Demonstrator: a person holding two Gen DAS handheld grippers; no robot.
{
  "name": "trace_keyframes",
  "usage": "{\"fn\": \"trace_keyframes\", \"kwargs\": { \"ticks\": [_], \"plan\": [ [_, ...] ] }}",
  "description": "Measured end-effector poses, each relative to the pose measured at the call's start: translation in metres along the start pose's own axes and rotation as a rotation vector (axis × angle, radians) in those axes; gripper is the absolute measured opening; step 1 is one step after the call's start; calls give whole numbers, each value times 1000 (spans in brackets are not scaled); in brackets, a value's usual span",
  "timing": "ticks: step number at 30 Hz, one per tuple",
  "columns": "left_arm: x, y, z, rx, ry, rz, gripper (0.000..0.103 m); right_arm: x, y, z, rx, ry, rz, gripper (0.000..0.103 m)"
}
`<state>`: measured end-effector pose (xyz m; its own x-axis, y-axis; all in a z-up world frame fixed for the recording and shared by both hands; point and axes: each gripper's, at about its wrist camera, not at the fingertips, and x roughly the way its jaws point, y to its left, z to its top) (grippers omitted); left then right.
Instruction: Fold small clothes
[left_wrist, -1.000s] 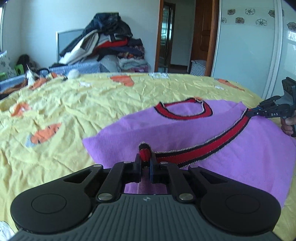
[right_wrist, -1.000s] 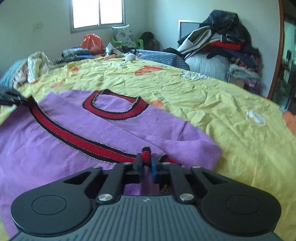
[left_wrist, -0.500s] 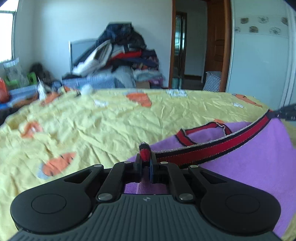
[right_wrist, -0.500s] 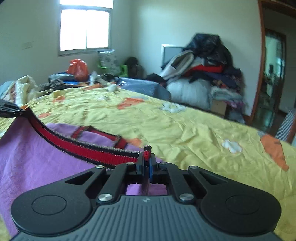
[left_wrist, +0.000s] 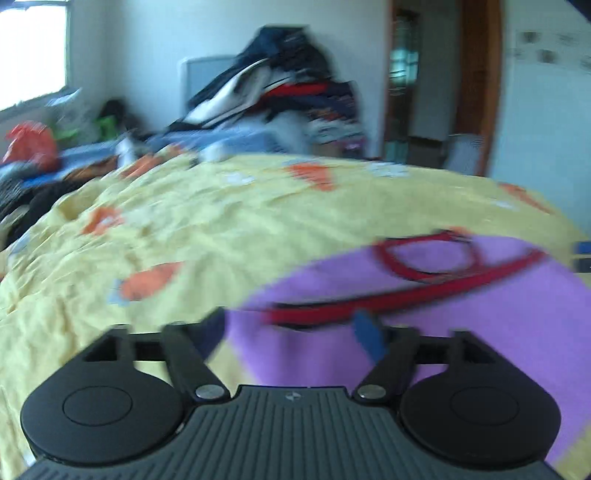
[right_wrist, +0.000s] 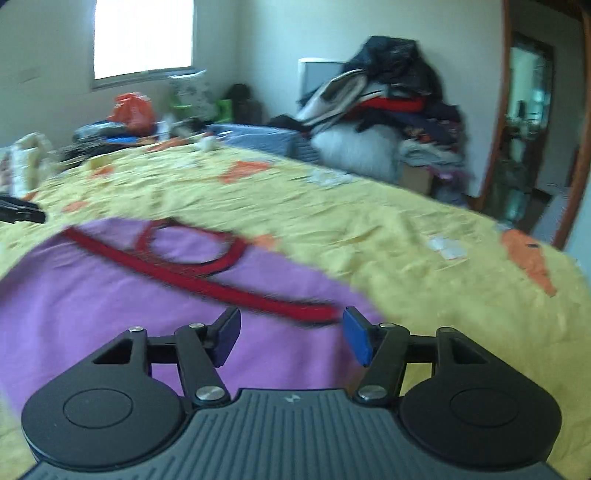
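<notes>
Through the left wrist camera, I see my left tongs (left_wrist: 291, 328) standing wide, their jaws having just been opening; the blue pad (left_wrist: 369, 338) on one finger is clear of the cloth and nothing is pinched between them. The purple garment (left_wrist: 461, 314) lies flat on the yellow bedsheet (left_wrist: 221, 229), just ahead of the tongs and off to the right of the picture. Its red-and-black hem band (left_wrist: 388, 301) runs across the top of the folded cloth, and the red neckline (left_wrist: 424, 258) sits just beyond the band. At the far right edge I catch a bit of the right tongs (left_wrist: 583, 254), too cropped to judge from here. A pile of clothes (left_wrist: 288, 96) is heaped against the far wall. The whole picture is blurred.

Through the right wrist camera, my right tongs (right_wrist: 291, 336) are parted, jaws having just been opening, and they grip nothing. The end of the hem band (right_wrist: 317, 314) lies between the blue pads (right_wrist: 356, 334), close to the right-hand one; whether it touches that pad I cannot tell. The garment (right_wrist: 110, 295) spreads out to the left on the bedsheet (right_wrist: 406, 240), neckline (right_wrist: 192, 247) beyond the band. The left tongs (right_wrist: 22, 214) show as a dark tip at the left edge.
</notes>
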<state>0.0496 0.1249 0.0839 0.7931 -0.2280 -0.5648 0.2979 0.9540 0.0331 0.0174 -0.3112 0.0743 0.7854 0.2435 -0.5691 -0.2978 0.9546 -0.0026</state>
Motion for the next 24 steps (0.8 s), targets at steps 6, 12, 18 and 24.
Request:
{"fn": "trace_keyframes", "kwargs": {
  "ticks": [6, 12, 18, 24],
  "plan": [
    [45, -69, -14, 46, 85, 37, 93, 53, 51, 0, 32, 80, -6, 76],
    [75, -21, -31, -120, 189, 91, 100, 79, 13, -5, 126, 126, -133, 76],
    [20, -28, -27, -233, 144, 66, 103, 39, 33, -2, 107, 113, -132, 81],
    [32, -75, -44, -259, 228, 186, 103, 53, 87, -14, 43, 128, -134, 88]
  ]
}}
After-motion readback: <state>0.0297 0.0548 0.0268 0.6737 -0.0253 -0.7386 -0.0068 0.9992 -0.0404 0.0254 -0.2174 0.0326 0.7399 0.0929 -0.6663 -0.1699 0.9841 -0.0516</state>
